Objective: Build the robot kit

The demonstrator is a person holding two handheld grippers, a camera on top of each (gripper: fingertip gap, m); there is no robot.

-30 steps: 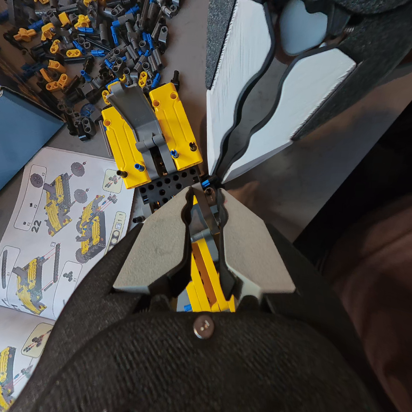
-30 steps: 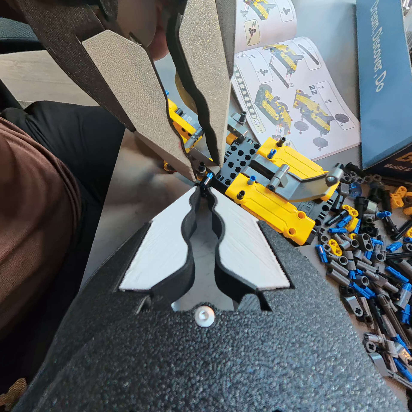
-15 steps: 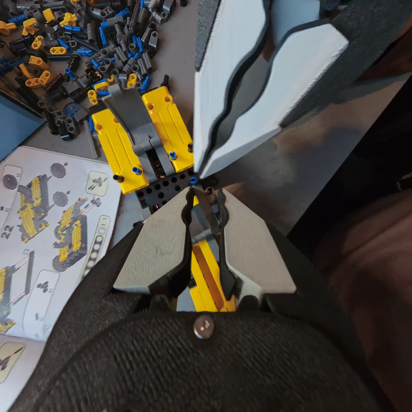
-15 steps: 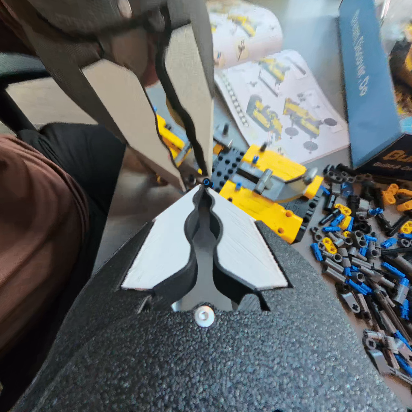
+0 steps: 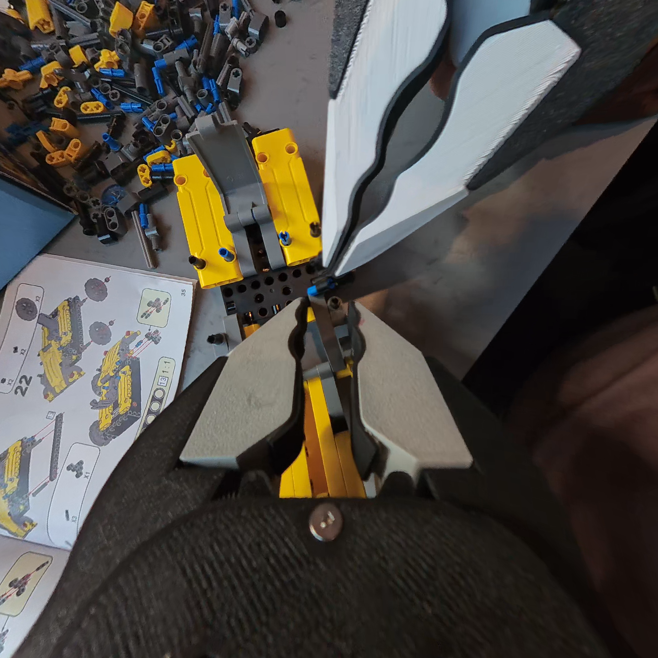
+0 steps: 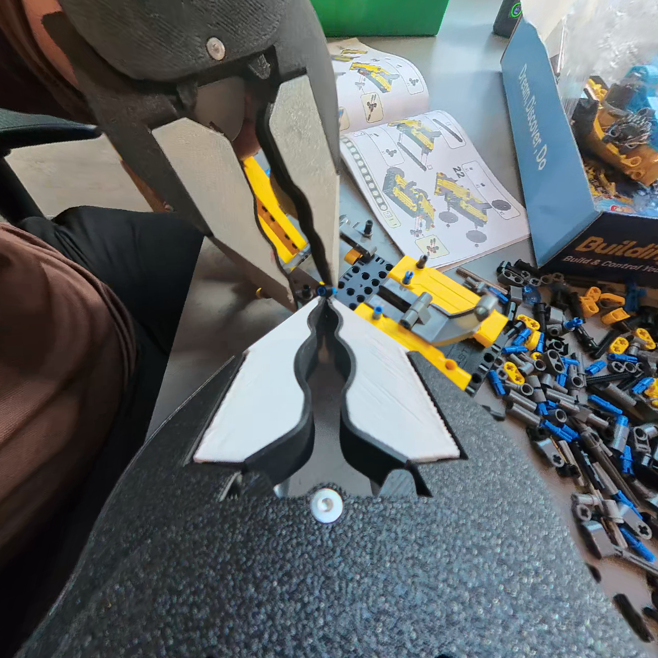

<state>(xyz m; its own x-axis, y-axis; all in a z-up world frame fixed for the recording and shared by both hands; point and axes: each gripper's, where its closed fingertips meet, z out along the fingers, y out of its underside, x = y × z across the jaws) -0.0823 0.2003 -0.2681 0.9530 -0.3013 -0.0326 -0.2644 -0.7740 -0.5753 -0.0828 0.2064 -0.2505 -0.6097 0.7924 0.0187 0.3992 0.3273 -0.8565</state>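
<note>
1. While the left gripper [image 5: 327, 306] clamps the near end of a yellow and grey brick model [image 5: 249, 213], its grey fingers [image 5: 249, 395] are closed on the model's yellow beams and grey link, which fill the gap between them.
2. Meeting it from 12 o'clock in the left wrist view, the right gripper [image 5: 329, 272] has its white fingers [image 5: 356, 142] pressed together at the tips, pinching a small blue pin [image 5: 320, 286].
3. That pin sits at the corner of the model's black perforated plate [image 5: 263, 288], just beside the left gripper's tips; whether it is seated in a hole cannot be told.
4. Beyond the plate, toward 11 o'clock, the model's 2 yellow panels flank a grey curved piece, all lying on the grey counter [image 5: 445, 285].
5. A heap of loose pieces [image 5: 117, 82] in black, grey, blue and yellow spreads at 10 o'clock, touching the model's far end.
6. An open instruction booklet [image 5: 89, 356] lies at 9 o'clock, beside the model.
7. From the right wrist view, a blue printed box [image 6: 544, 160] stands at 2 o'clock, past the booklet and the heap.
</note>
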